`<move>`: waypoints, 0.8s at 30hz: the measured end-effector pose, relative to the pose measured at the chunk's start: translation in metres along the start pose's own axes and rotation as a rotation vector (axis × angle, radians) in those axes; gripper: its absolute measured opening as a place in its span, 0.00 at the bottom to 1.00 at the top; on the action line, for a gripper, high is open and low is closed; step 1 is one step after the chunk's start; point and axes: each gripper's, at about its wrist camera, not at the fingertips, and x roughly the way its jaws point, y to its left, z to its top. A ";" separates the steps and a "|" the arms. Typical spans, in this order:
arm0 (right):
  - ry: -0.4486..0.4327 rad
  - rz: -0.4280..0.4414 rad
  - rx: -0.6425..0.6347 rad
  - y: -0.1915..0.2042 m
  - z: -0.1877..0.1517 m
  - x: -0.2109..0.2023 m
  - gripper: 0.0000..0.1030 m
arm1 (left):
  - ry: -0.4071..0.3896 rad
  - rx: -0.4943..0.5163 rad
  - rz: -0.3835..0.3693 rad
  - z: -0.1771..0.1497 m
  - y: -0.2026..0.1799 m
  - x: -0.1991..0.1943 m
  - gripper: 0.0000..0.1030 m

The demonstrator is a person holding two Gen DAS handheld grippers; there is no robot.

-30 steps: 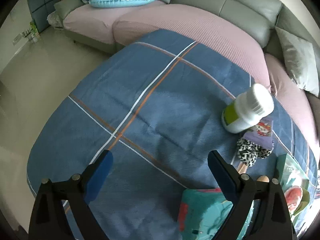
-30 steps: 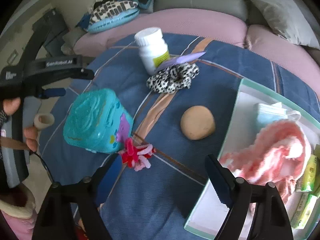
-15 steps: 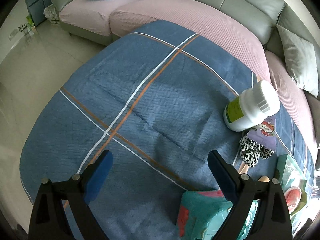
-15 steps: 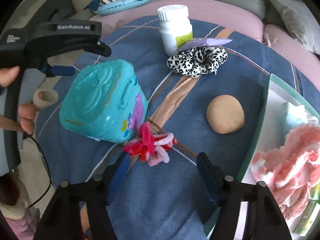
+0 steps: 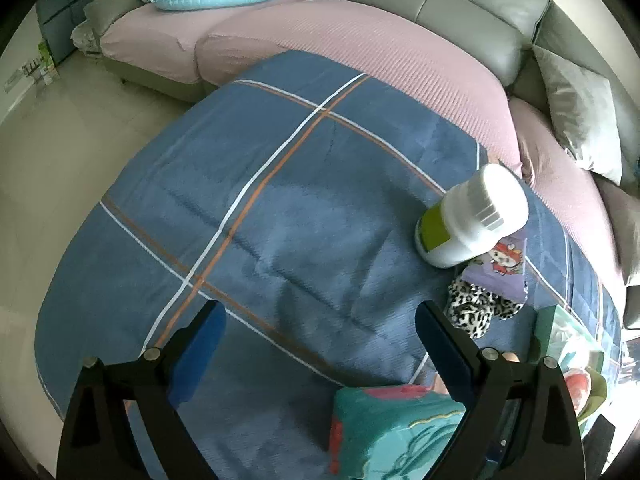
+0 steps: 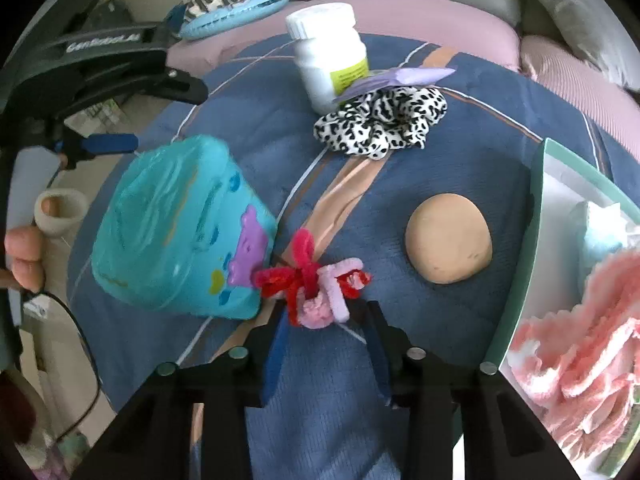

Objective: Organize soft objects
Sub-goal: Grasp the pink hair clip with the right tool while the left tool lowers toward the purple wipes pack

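Red and pink fuzzy pipe-cleaner bundle (image 6: 316,284) between closing jaws
Right gripper (image 6: 326,320) narrows around it on the blue checked tabletop cloth (image 5: 280,216), beside the teal plastic case (image 6: 180,232); left gripper (image 5: 320,332) hangs with jaws spread, empty.

Cloth, plastic and fuzz around the teal case

Beside the glossy plastic teal case (image 6: 176,232), fuzzy pipe-cleaner twists (image 6: 316,280) lie on matt woven blue cloth (image 6: 340,420); beyond, a smooth white plastic bottle (image 6: 328,56).

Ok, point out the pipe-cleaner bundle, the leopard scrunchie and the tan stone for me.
pipe-cleaner bundle (image 6: 310,276): right wrist view, on its knotted red middle.
leopard scrunchie (image 6: 382,122): right wrist view, on the top folds.
tan stone (image 6: 448,238): right wrist view, centre of its upper face.
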 end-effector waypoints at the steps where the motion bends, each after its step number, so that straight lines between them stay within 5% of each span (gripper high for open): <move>1: -0.005 0.003 0.009 -0.002 0.001 0.001 0.29 | -0.002 0.004 -0.001 0.001 -0.002 0.000 0.93; 19: -0.060 0.051 0.069 -0.022 0.006 -0.018 0.19 | -0.013 0.075 0.026 0.002 -0.029 -0.010 0.93; 24: -0.101 0.054 0.090 -0.031 0.009 -0.036 0.19 | -0.021 0.101 -0.021 0.007 -0.045 -0.016 0.93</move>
